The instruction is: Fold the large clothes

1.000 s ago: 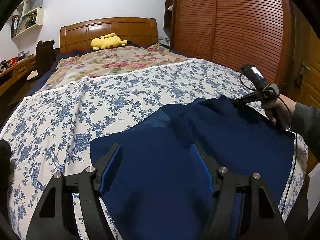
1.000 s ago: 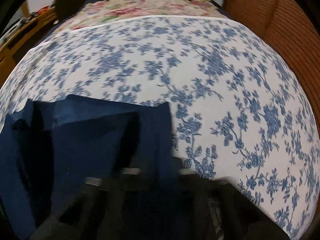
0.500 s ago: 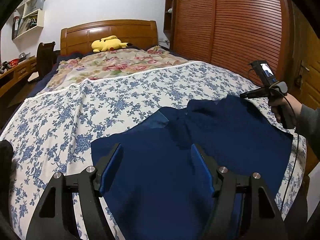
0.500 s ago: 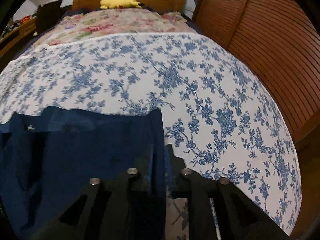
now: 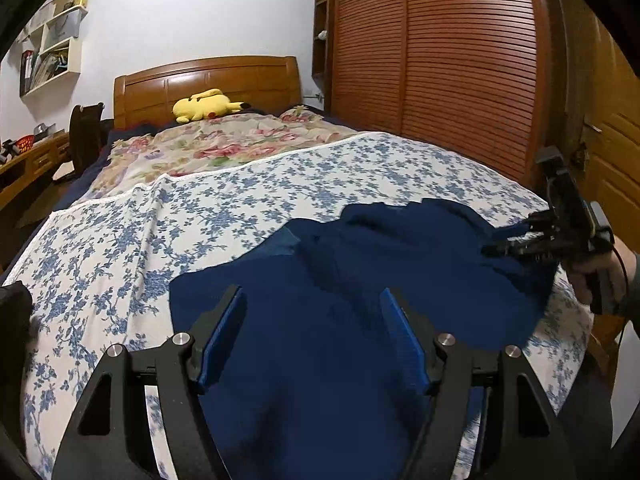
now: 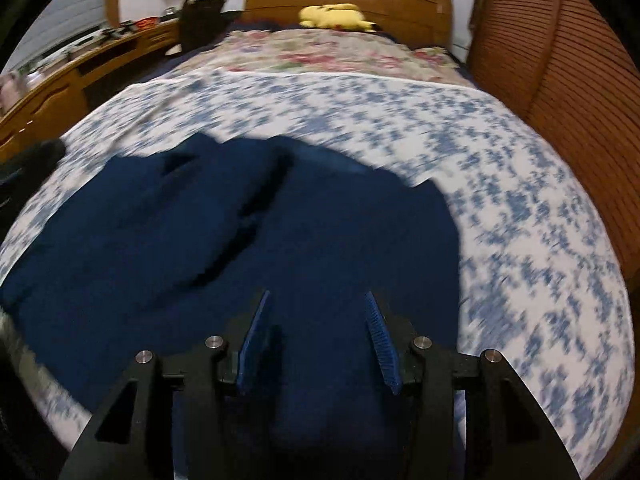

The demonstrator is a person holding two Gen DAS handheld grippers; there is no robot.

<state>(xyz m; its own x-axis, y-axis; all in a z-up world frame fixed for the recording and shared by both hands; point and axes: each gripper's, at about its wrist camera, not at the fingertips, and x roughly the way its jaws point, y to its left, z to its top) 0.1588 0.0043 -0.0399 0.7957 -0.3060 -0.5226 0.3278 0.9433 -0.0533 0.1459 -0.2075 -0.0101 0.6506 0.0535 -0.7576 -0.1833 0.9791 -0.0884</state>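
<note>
On the near end of the bed, a large dark navy-blue fabric garment (image 5: 360,280) lies spread over the white bedsheet with a blue flower print (image 5: 120,248), partly folded: a raised fold line and an overlapped flap run across its middle, and its far edge is uneven.

Long axis: runs across the bed, side to side, as seen in the left wrist view. The far edge points toward the wooden headboard (image 5: 208,80).

Left hand-held gripper (image 5: 312,304): jaws stand wide apart above the near left part of the garment. Nothing between the blue pads; no grip. The cloth lies directly ahead of and below it.

Right hand-held gripper (image 6: 316,312): jaws have just been opening and now stand parted. The garment lies below and ahead between the fingers, but the pads do not press on it, so released. In the left wrist view this hand-held gripper (image 5: 516,246) sits at the garment's right end, at the bed's right edge.

Judgement: each hand is nearest its own end of the garment; the right one sits closest to a free edge. The next fold likely needs both ends picked up together and carried across the short axis. The right wrist view is motion-blurred, so edge detail there is uncertain.

Background: yellow plush toy (image 5: 206,105) at the headboard, pink floral quilt (image 5: 224,144) beyond the sheet, brown slatted wooden wardrobe (image 5: 440,60) to the right.
</note>
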